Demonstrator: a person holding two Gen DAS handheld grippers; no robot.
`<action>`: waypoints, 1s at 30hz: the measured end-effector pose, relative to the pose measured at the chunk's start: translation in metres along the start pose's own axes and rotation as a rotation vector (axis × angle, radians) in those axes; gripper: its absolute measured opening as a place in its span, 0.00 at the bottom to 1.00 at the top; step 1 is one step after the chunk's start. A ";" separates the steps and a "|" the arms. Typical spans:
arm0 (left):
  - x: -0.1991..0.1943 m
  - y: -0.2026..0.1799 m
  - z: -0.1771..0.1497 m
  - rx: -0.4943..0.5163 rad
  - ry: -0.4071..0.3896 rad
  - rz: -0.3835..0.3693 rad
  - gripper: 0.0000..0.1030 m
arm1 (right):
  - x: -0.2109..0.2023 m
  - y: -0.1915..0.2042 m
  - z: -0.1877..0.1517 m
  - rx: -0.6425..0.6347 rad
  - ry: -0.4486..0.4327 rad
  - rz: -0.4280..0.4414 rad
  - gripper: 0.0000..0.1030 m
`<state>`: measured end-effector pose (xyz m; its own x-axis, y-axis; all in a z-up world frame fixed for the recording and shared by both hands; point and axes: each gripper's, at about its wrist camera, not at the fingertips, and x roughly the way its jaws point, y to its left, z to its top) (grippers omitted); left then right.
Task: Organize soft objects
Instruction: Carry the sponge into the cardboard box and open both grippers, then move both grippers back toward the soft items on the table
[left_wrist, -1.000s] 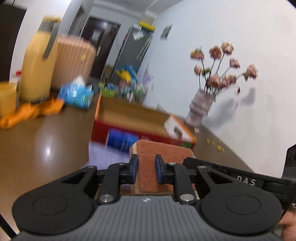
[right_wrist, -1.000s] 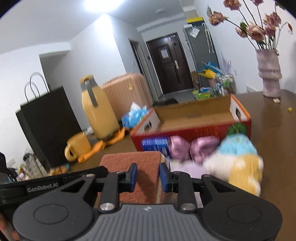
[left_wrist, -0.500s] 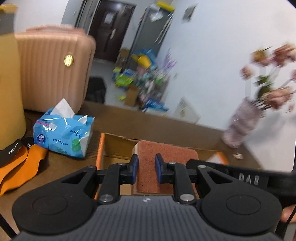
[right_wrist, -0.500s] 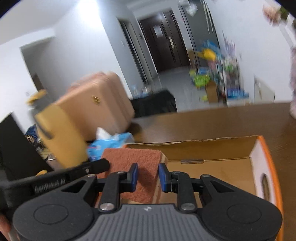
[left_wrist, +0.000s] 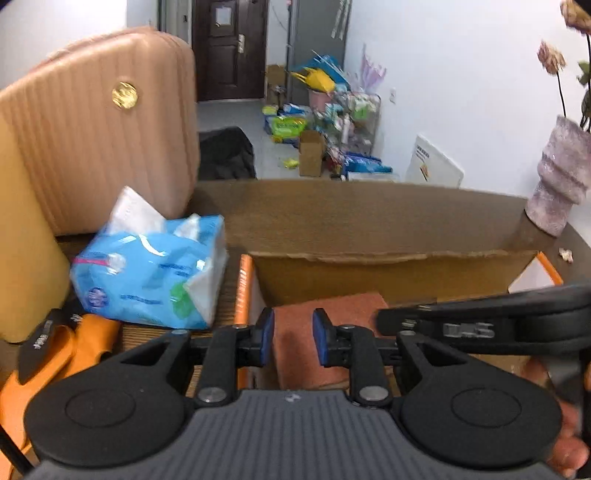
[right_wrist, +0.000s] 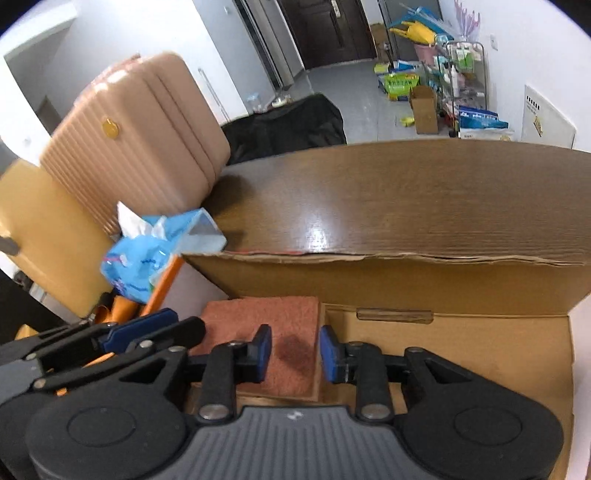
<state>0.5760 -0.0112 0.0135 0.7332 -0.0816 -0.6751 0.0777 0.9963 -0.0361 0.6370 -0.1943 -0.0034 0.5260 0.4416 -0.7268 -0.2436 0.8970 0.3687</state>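
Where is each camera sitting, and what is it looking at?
Left wrist view: it sits on the left gripper, looking forward and down at the reddish sponge in the cardboard box; a hand and the right gripper show at the right.
Right wrist view: it sits on the right gripper, looking down into the same box; the left gripper shows at the left.
Both see the sponge, box, blue tissue pack, pink suitcase and dark door.

There are two grippers (left_wrist: 293, 341), one sponge (right_wrist: 280, 332), one box (right_wrist: 461, 295), one tissue pack (left_wrist: 147, 273), one suitcase (left_wrist: 99, 122), and one vase (left_wrist: 561, 177).
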 end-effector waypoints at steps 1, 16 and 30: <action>-0.006 0.001 0.004 0.005 -0.012 0.002 0.22 | -0.014 -0.003 -0.001 -0.010 -0.015 -0.010 0.28; -0.202 0.019 -0.022 0.136 -0.322 0.153 0.91 | -0.284 -0.058 -0.083 -0.045 -0.422 -0.237 0.88; -0.302 0.001 -0.110 0.100 -0.450 0.128 0.95 | -0.356 -0.018 -0.187 -0.107 -0.604 -0.208 0.89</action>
<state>0.2804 0.0172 0.1369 0.9591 0.0166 -0.2824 0.0160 0.9935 0.1128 0.3019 -0.3649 0.1404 0.9291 0.1993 -0.3115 -0.1509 0.9733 0.1728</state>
